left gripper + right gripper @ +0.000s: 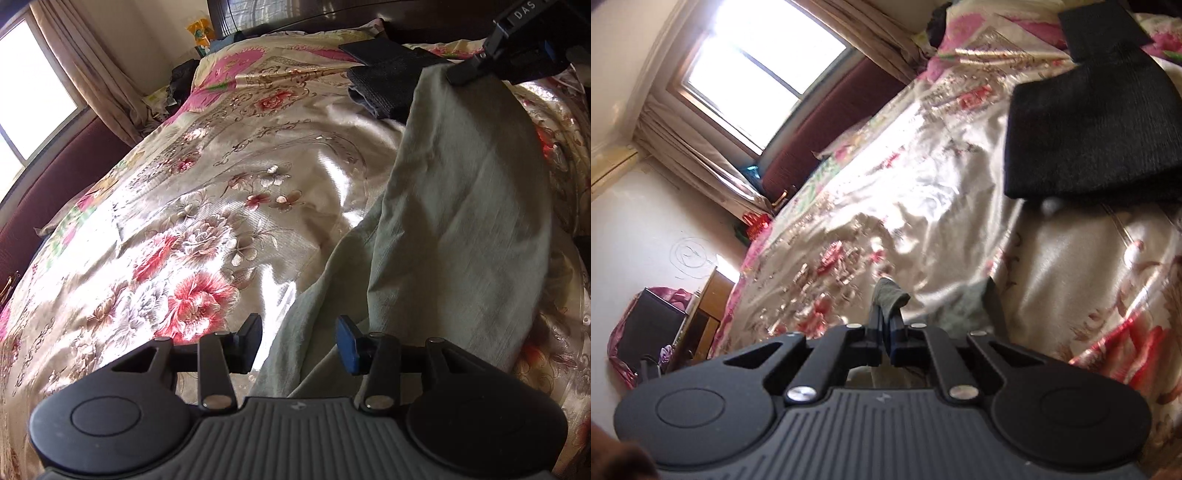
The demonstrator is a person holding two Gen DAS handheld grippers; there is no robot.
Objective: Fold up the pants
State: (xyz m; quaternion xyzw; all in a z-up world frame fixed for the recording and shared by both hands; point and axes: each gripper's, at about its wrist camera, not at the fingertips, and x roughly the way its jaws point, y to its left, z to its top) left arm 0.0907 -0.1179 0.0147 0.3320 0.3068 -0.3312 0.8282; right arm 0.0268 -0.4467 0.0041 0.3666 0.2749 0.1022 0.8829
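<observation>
Left wrist view takes in a bed (155, 206) under a shiny flowered bedspread, filling nearly everything. Pale green pants (461, 192) lie along its right side, one end raised at the far right. Folded dark clothes (391, 85) sit farther back, a window (29, 88) with curtains far left. Nearest, the left gripper (299, 345) hangs over the near end of the pants, jaws released and apart, fabric under the gap but not pinched. At the far end the right gripper (884, 332) has its jaws clenched, grasping a bit of the green cloth.
</observation>
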